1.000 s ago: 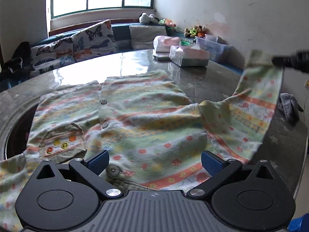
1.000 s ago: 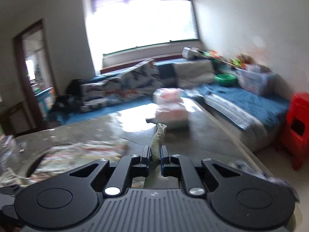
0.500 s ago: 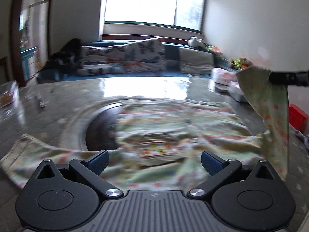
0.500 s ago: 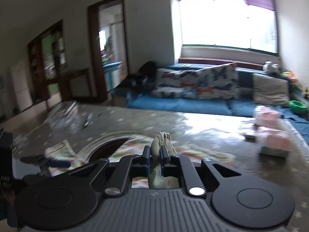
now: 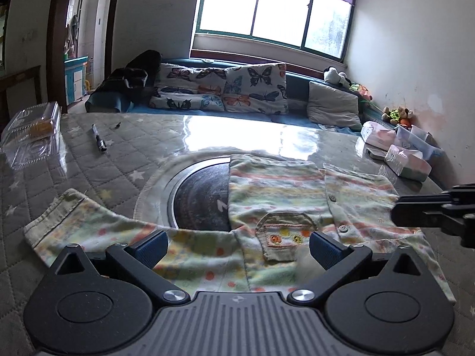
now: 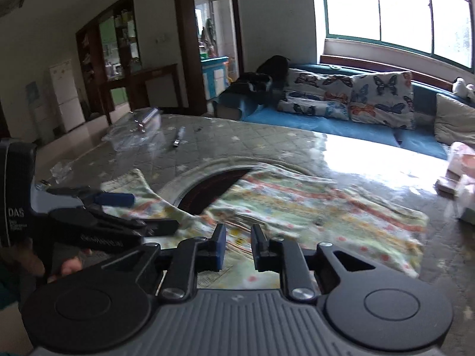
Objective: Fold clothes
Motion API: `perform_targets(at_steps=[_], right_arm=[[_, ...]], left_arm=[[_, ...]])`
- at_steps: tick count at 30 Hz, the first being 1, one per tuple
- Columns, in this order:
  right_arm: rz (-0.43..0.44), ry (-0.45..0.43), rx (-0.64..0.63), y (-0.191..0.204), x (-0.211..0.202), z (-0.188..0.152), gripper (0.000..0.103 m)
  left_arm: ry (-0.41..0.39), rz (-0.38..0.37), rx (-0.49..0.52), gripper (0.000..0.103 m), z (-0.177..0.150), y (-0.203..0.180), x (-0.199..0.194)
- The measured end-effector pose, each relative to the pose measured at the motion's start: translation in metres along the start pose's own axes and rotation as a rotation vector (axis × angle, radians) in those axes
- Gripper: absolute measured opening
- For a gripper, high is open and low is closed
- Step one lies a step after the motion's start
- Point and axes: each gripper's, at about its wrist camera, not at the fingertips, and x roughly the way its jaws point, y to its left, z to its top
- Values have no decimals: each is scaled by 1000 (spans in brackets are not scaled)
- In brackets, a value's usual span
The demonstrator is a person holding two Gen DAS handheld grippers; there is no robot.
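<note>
Fingers of the left tool (image 5: 236, 244) stand wide apart with nothing between them, low over the near edge of a striped, dotted shirt (image 5: 285, 195). The right tool (image 6: 237, 244) has its jaws slightly apart, gripping nothing, just above the shirt's near part. Spread flat on the quilted table (image 5: 118, 154), the shirt lies button side up, its patch pocket (image 5: 282, 237) just ahead of the left tool, and one sleeve (image 5: 89, 222) stretches out to the left. Part of the shirt covers a dark round inset (image 5: 202, 198) in the table. Farther off lie a pen (image 5: 98, 138), a clear plastic box (image 5: 32, 130) and tissue packs (image 5: 406, 163).
</note>
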Motion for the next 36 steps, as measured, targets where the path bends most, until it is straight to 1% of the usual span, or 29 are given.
perform_targets(at_steps=[3, 9, 12, 14, 16, 18, 22, 24, 26, 29, 32, 33, 36], right_arm=[[-41, 54, 20, -18, -4, -15, 17], [-133, 175, 90, -56, -6, -56, 17], [-159, 212, 135, -69, -5, -73, 17], [-159, 216, 140, -75, -7, -82, 16], [-160, 214, 136, -75, -10, -79, 16], [-166, 193, 126, -75, -12, -73, 17], [-179, 148, 143, -86, -2, -58, 19], [-190, 152, 165, -94, 8, -57, 19], [-195, 174, 188, -102, 16, -61, 19], [-194, 180, 184, -103, 18, -62, 19], [-194, 170, 159, -94, 16, -56, 21], [-180, 166, 148, -89, 18, -54, 23], [-130, 156, 114, -73, 25, -46, 24]], left_arm=[[3, -24, 18, 103, 0, -9, 2], [40, -86, 93, 103, -8, -44, 15], [57, -93, 128, 103, -12, -56, 25], [73, -91, 148, 103, -14, -62, 32], [82, -76, 162, 103, -14, -62, 39], [92, -60, 174, 103, -14, -62, 45], [92, -44, 172, 103, -10, -59, 53], [102, -28, 183, 103, -11, -60, 61], [116, -10, 198, 103, -13, -60, 68], [132, 13, 218, 103, -19, -58, 76], [130, 10, 215, 103, -19, -54, 77], [128, 11, 214, 103, -18, -53, 76], [118, 17, 213, 103, -14, -50, 72]])
